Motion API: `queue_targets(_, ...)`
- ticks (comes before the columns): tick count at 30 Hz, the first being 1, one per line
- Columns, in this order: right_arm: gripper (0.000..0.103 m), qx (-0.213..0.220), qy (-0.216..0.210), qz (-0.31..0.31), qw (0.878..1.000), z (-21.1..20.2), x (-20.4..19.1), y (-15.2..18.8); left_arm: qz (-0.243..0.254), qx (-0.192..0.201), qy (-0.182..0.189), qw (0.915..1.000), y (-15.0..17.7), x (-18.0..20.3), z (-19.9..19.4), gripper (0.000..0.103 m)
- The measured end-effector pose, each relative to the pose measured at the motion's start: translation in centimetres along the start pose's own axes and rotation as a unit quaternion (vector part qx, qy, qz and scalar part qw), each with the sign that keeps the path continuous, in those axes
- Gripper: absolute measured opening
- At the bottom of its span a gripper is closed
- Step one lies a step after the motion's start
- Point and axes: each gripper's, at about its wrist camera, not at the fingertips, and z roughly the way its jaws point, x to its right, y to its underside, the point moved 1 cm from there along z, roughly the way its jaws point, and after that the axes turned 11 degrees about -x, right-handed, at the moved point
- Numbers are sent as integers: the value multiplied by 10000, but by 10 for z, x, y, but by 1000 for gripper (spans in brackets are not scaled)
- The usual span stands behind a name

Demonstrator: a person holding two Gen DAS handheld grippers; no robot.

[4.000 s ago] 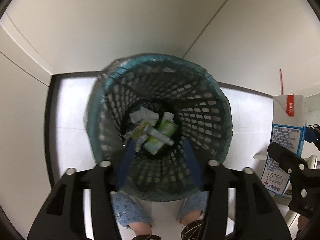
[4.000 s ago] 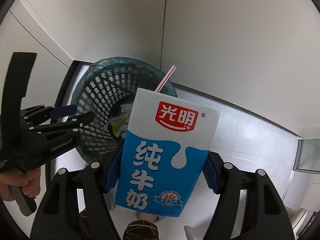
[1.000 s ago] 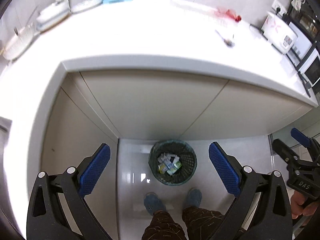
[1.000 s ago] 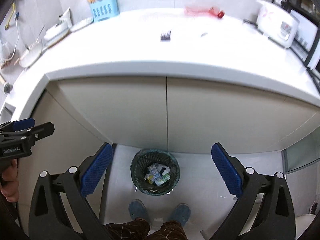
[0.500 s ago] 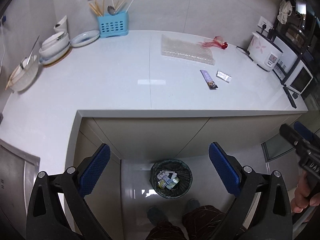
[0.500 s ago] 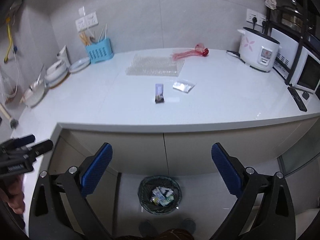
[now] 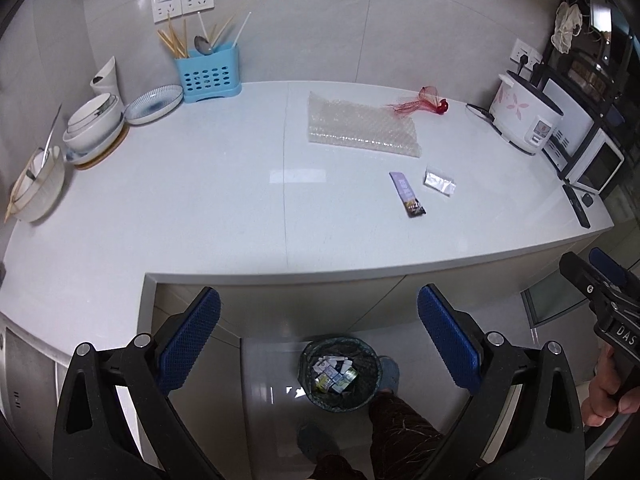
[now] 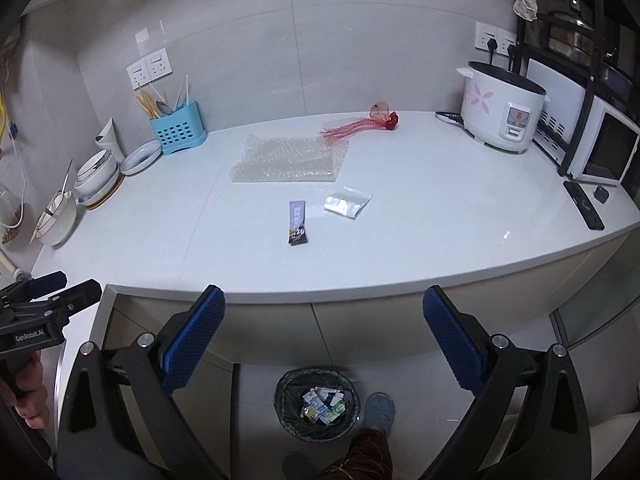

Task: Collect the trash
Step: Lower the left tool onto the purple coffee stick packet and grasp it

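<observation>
A purple snack wrapper [image 7: 407,193] [image 8: 298,222], a small clear plastic bag [image 7: 439,181] [image 8: 347,202], a sheet of bubble wrap [image 7: 360,125] [image 8: 290,158] and a red mesh net [image 7: 420,104] [image 8: 360,121] lie on the white counter. A dark mesh bin [image 7: 340,376] [image 8: 318,402] holding cartons stands on the floor below the counter edge. My left gripper [image 7: 320,336] and right gripper [image 8: 324,336] are both open and empty, held high above the bin, in front of the counter.
A blue utensil holder [image 7: 208,72], stacked bowls and plates [image 7: 96,124] stand at the counter's left. A rice cooker [image 8: 500,114], microwave [image 8: 604,148] and remote [image 8: 583,204] are at the right. The person's feet [image 8: 378,408] are beside the bin.
Both grippers have risen from the bin to above counter height and tilted up. The milk carton that the right gripper held earlier is gone from it; both grippers are now open.
</observation>
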Motion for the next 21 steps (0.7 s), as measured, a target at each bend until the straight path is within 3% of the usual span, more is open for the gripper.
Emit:
queue_targets(9,95,-3,-54,-320,9995,40,18,-76,-126,-107,-105,9998,-61,28,32,97)
queue_targets(15,95,-89,15,-554,9984,73,39,-129,-276,-365,-186,9988,-99,49,74,97)
queue_targets(21,95,-301,20,-839,9960,103,55,-155,-473,-769,-177,9958,-127,71,125,97)
